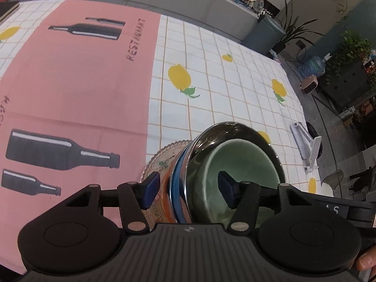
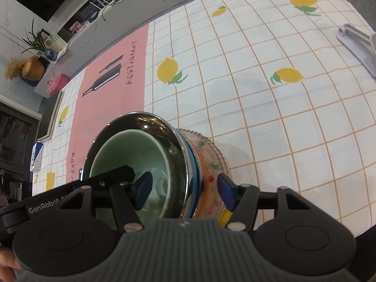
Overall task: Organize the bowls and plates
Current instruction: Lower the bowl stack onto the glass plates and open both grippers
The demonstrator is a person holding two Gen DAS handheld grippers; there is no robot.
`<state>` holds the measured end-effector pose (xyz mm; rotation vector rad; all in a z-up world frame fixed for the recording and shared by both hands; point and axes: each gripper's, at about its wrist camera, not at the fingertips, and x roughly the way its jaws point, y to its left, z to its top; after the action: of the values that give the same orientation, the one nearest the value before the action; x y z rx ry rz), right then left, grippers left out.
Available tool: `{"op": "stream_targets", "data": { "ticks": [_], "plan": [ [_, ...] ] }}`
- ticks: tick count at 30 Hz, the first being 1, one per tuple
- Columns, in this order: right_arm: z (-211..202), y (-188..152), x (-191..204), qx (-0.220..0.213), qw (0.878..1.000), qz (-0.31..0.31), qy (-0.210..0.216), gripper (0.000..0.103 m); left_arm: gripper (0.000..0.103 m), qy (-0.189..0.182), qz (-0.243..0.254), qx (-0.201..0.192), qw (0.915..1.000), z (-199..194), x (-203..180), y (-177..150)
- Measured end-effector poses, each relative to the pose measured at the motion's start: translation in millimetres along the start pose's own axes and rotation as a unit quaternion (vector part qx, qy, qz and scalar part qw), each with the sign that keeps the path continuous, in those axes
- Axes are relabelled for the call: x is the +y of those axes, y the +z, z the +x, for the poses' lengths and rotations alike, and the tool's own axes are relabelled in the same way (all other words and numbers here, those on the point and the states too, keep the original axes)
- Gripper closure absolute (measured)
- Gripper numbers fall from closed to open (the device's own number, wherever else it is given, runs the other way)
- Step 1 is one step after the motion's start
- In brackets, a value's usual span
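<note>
A stack of dishes is held between both grippers above the table: a pale green ceramic bowl (image 1: 237, 162) nested in a shiny steel bowl (image 1: 218, 131), over a blue-rimmed dish (image 1: 177, 188) and a beaded glass plate (image 1: 162, 157). My left gripper (image 1: 188, 191) straddles the stack's edge, one finger outside the glass plate, the other inside the green bowl. My right gripper (image 2: 184, 192) straddles the opposite edge of the green bowl (image 2: 131, 150), steel bowl (image 2: 150, 122) and glass plate (image 2: 213, 157) the same way. Both sets of jaws stand wide around the stack's rim; contact is not clearly visible.
The table wears a white checked cloth with lemons (image 1: 179, 76) and a pink panel with printed bottles (image 1: 70, 75). A white folding stand (image 1: 305, 145) lies near the right table edge, also in the right wrist view (image 2: 359, 44). Furniture and plants stand beyond the table.
</note>
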<state>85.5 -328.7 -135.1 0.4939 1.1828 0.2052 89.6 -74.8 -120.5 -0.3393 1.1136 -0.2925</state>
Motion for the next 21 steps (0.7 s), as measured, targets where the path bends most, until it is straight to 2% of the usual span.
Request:
{"op": "stream_targets", "data": {
  "ticks": [5,10,14,21],
  "plan": [
    [-20,0,2,-0.026,1.000,-0.014,0.004,0.032,0.036,-0.003,0.027,-0.029,0.9992,-19,-8,2],
    [-46,1,12,-0.065,0.996,-0.050,-0.019,0.029,0.036,0.016,0.073,-0.088,0.9934,-52,-17,5],
    [-73,-3,28,-0.107,0.988,-0.100,-0.042,0.028,0.036,0.042,0.125,-0.134,0.9821,-81,-26,6],
    [-115,-20,64,-0.180,0.964,-0.186,-0.070,0.021,0.037,0.064,0.190,-0.213,0.9562,-128,-40,-1]
  ]
}}
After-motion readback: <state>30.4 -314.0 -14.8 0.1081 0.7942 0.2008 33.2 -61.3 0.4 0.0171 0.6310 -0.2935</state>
